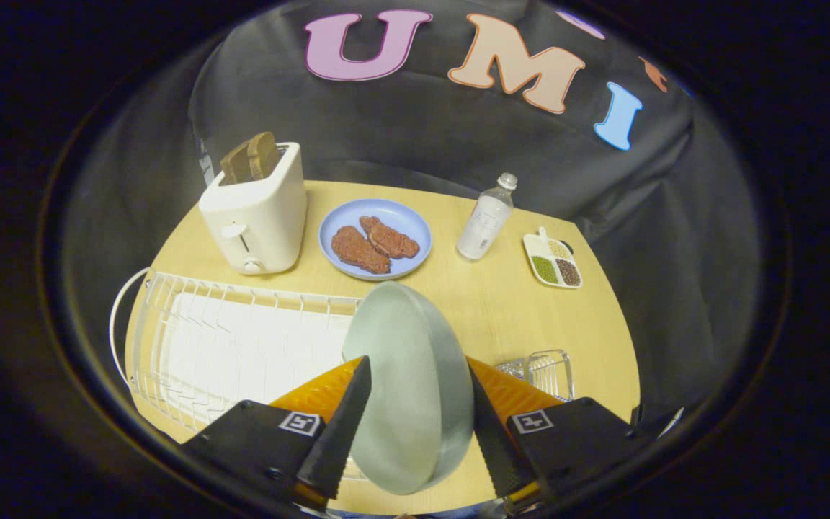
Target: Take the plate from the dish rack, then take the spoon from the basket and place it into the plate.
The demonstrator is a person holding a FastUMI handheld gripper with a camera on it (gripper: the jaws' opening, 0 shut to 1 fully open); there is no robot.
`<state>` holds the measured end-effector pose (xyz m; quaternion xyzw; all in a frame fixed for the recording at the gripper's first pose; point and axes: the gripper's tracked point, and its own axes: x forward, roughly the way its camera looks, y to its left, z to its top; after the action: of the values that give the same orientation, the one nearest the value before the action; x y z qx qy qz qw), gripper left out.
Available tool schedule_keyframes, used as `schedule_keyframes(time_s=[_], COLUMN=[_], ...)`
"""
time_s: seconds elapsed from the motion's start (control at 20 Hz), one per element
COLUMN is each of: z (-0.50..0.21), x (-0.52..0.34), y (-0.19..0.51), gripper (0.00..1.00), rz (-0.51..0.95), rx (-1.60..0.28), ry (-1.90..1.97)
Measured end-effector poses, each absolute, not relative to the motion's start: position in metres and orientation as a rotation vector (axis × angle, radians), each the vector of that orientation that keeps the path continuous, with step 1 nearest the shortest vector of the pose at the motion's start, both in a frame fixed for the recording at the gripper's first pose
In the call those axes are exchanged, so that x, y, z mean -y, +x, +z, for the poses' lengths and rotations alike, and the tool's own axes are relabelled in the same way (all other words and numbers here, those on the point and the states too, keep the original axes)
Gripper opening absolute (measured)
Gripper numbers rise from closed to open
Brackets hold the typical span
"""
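Observation:
A pale grey-green plate (411, 382) stands on edge between my two fingers, tilted, held clear above the wooden table (501, 310). My gripper (415, 411) is shut on the plate, one finger on each face. The white wire dish rack (235, 346) lies just left of the fingers with no dishes in it. A small wire basket (545, 371) sits just right of the fingers, partly hidden behind the right finger; I cannot make out the spoon in it.
Beyond the rack stands a white toaster (256, 213) with toast in it. A blue plate (375, 238) with two brown patties, a clear bottle (485, 218) and a small divided dish (553, 263) of grains line the far side of the table.

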<state>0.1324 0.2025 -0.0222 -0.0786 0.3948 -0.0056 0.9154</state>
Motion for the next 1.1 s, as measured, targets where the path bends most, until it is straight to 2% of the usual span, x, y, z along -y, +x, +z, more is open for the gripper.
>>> schedule_keyframes(time_s=[0.2,0.35,0.85,1.1], z=[-0.033,-0.042,-0.047,-0.027], x=[-0.208,-0.219,-0.216,-0.211], y=[0.127,0.123,0.113,0.11], gripper=[0.52,0.39,0.36,0.35], rz=[-0.022,0.006,-0.073,-0.108], rx=[-0.845,-0.864,-0.848,-0.8], ry=[-0.146,-0.157,-0.199,-0.211])
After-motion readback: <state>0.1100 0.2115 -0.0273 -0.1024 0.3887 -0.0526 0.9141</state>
